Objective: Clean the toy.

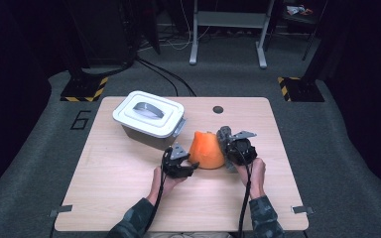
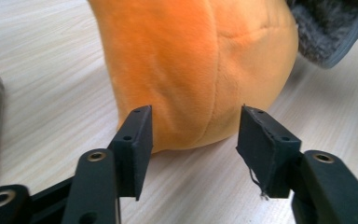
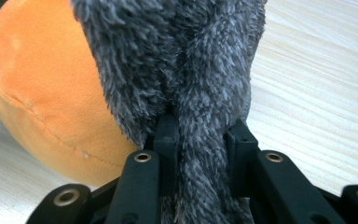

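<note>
An orange plush toy (image 1: pixel 207 149) sits upright near the middle of the wooden table (image 1: pixel 119 193). A grey furry part (image 1: pixel 224 136) hangs against its right side. In the left gripper view my left gripper (image 2: pixel 193 126) is open, its jaws apart just short of the toy's lower seam (image 2: pixel 196 70) and not pressing it. In the high view the left gripper (image 1: pixel 191 161) sits at the toy's left base. My right gripper (image 3: pixel 204 135) is shut on the grey fur (image 3: pixel 177 60), pinching a strand of it beside the orange body (image 3: pixel 42 93). From above, the right gripper (image 1: pixel 229 148) is at the toy's right.
A white lidded box with a grey handle (image 1: pixel 149 119) stands at the back left of the table, close behind the left gripper. A small dark hole (image 1: pixel 218 109) marks the table's far edge. Bare wood lies in front of both hands.
</note>
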`<action>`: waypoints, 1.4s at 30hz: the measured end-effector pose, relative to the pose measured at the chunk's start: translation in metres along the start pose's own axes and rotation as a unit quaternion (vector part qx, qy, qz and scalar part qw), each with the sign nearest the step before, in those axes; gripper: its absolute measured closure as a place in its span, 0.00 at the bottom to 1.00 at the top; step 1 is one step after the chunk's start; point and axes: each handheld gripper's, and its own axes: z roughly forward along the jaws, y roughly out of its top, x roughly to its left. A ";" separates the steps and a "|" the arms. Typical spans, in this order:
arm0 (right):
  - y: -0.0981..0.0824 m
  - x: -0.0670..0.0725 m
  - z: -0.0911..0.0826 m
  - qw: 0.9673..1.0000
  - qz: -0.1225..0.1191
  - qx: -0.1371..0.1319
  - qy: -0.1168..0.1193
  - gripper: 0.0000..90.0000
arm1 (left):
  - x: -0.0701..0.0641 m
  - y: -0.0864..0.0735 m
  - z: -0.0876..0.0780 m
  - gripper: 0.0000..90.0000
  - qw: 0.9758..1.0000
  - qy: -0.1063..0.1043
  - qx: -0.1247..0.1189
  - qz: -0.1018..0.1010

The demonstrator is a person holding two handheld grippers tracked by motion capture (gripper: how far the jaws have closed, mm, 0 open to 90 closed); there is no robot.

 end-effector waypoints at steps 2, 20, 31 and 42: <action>0.000 0.000 0.000 1.000 0.000 -0.001 0.000 0.79 | -0.003 0.001 0.004 0.47 1.000 0.007 0.009 0.014; 0.002 -0.002 -0.021 0.999 -0.002 -0.039 0.011 0.79 | -0.002 0.009 0.008 0.92 1.000 -0.010 0.002 -0.025; 0.021 0.025 -0.039 0.996 -0.041 -0.063 0.050 0.78 | -0.010 0.019 0.000 0.92 0.998 -0.041 -0.005 -0.039; 0.021 0.041 -0.008 0.996 -0.064 -0.033 0.049 0.77 | -0.005 0.015 0.004 0.92 0.999 -0.040 0.011 -0.029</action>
